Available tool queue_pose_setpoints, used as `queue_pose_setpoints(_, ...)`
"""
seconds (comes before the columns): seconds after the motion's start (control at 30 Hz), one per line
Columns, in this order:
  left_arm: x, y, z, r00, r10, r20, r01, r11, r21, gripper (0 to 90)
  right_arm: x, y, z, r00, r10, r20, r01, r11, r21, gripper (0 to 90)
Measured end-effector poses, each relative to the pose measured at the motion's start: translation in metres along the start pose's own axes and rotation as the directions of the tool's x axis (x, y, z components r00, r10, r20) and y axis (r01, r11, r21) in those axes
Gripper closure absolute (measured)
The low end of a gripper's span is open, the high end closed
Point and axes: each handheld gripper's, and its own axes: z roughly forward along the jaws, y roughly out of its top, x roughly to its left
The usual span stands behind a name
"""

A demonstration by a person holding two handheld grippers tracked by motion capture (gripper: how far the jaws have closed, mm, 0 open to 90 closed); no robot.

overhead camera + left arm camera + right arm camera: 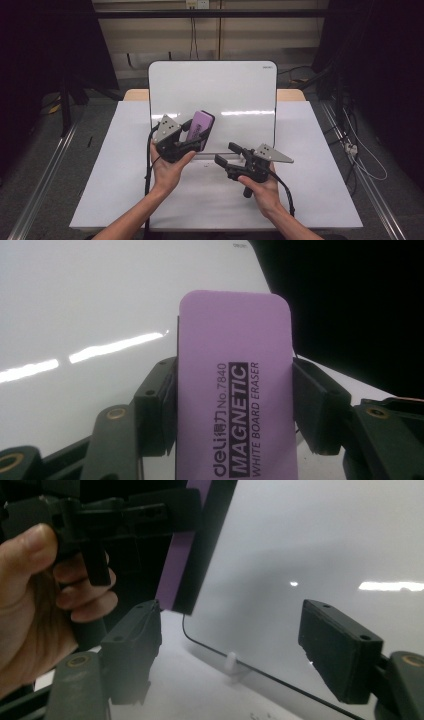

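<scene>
A purple magnetic whiteboard eraser [201, 126] with a black underside is clamped by its long sides in my left gripper [196, 138]. It is held tilted over the lower left part of the upright whiteboard [225, 90]. In the left gripper view both pads press the eraser [235, 390], label facing the camera. My right gripper [227, 154] is low in front of the board's bottom edge and points left toward the eraser. In the right gripper view its jaws stand apart around bare board [325, 540], right gripper [235, 652] empty, with the eraser [181, 555] up at the left.
The board stands on a white-covered table [310, 190] with a wooden strip [290, 94] behind it. A small white foot [230, 661] props the board's lower edge. Dark stands flank the table, and cables [360, 150] lie on the floor at right.
</scene>
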Motion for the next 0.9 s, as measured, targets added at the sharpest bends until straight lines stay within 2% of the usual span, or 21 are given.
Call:
queue_pose_setpoints(0.1, -0.003, -0.001, 0.003, 1.0, 0.0, 0.008, 0.0, 1.0, 0.003, 41.1, 0.003, -0.002, 0.004, 0.9996, 0.025, -0.016, -0.026, 0.999, -0.022, 31.8)
queue_pose_setpoints(0.2, -0.006, -0.002, 0.004, 0.9999, 0.002, 0.013, -0.002, 1.0, 0.001, 41.0, 0.005, -0.004, 0.008, 0.9991, 0.031, -0.028, -0.032, 0.999, -0.021, 34.8)
queue_pose_setpoints(0.33, -0.009, -0.004, 0.006, 0.9998, 0.007, 0.017, -0.007, 1.0, -0.002, 41.1, 0.006, -0.005, 0.013, 0.9962, 0.074, -0.046, -0.076, 0.996, -0.036, 43.6)
queue_pose_setpoints(0.43, -0.011, -0.006, 0.009, 0.9997, 0.003, 0.023, -0.003, 1.0, 0.007, 41.0, 0.005, -0.007, 0.018, 0.9917, 0.115, -0.057, -0.117, 0.992, -0.037, 44.0)
queue_pose_setpoints(0.53, -0.013, -0.007, 0.01, 0.9996, 0.0, 0.028, 0.0, 1.0, 0.008, 41.1, 0.003, -0.009, 0.02, 0.9916, 0.113, -0.063, -0.114, 0.993, -0.015, 43.0)
queue_pose_setpoints(0.63, -0.015, -0.008, 0.012, 0.9998, 0.011, 0.018, -0.011, 0.9999, 0.007, 41.0, -0.001, -0.009, 0.022, 0.9883, 0.139, -0.064, -0.14, 0.99, -0.007, 45.1)
queue_pose_setpoints(0.7, -0.013, -0.008, 0.013, 0.9997, -0.011, 0.024, 0.011, 0.9999, 0.008, 41.0, -0.001, -0.009, 0.022, 0.9867, 0.144, -0.076, -0.145, 0.989, -0.007, 51.2)
queue_pose_setpoints(0.9, -0.012, -0.01, 0.015, 0.9993, -0.024, 0.028, 0.024, 0.9996, 0.012, 41.0, -0.001, -0.009, 0.022, 0.9828, 0.16, -0.093, -0.161, 0.987, -0.006, 54.8)
